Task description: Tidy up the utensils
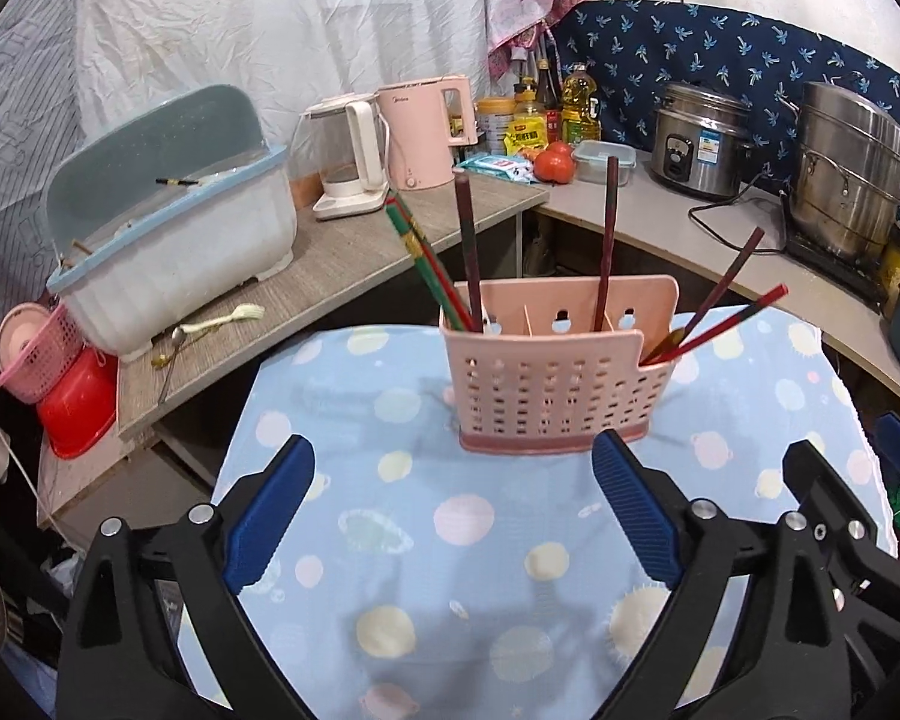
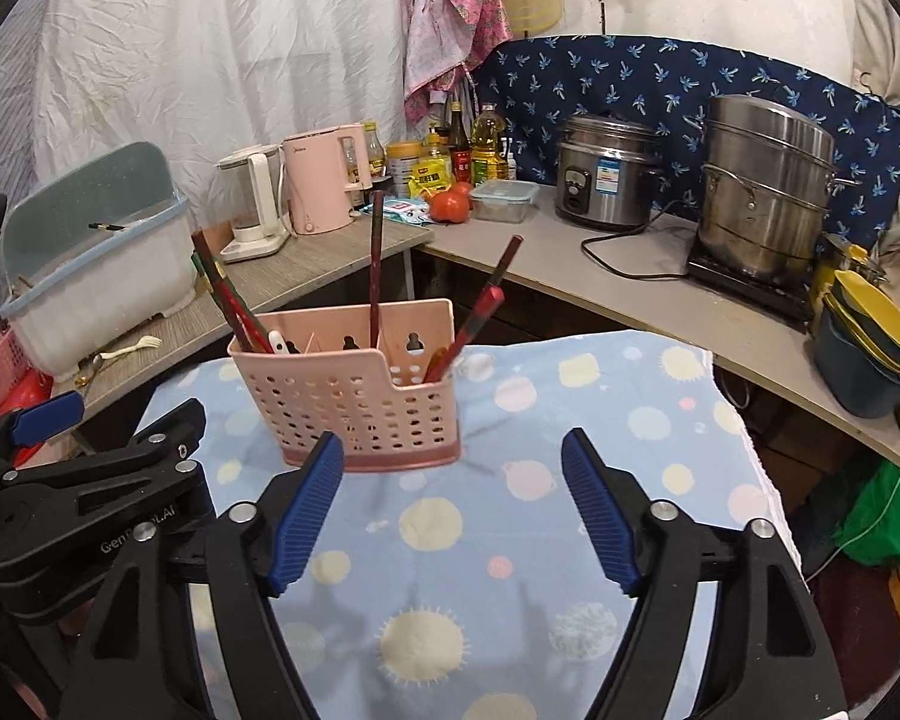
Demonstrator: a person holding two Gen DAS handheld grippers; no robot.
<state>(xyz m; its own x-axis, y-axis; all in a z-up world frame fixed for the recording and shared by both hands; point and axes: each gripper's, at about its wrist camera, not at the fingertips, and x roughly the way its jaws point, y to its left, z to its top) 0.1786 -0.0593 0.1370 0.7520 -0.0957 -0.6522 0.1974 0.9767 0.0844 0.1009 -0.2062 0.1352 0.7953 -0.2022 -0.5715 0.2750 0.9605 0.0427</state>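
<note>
While the pink utensil holder (image 1: pixel 555 384) stands upright on the spotted blue cloth (image 1: pixel 450 540) with chopsticks sticking up out of its compartments, both grippers hang just short of its near face, fingers spread wide and holding nothing. The left gripper (image 1: pixel 453 510) sits left of the holder and faces it almost squarely, its right fingertip (image 1: pixel 615 456) close to the holder's base; the right gripper (image 2: pixel 453 504) is aimed past the holder's right end. The holder's long side lies crosswise to both, and the left looks slightly nearer to it.
</note>
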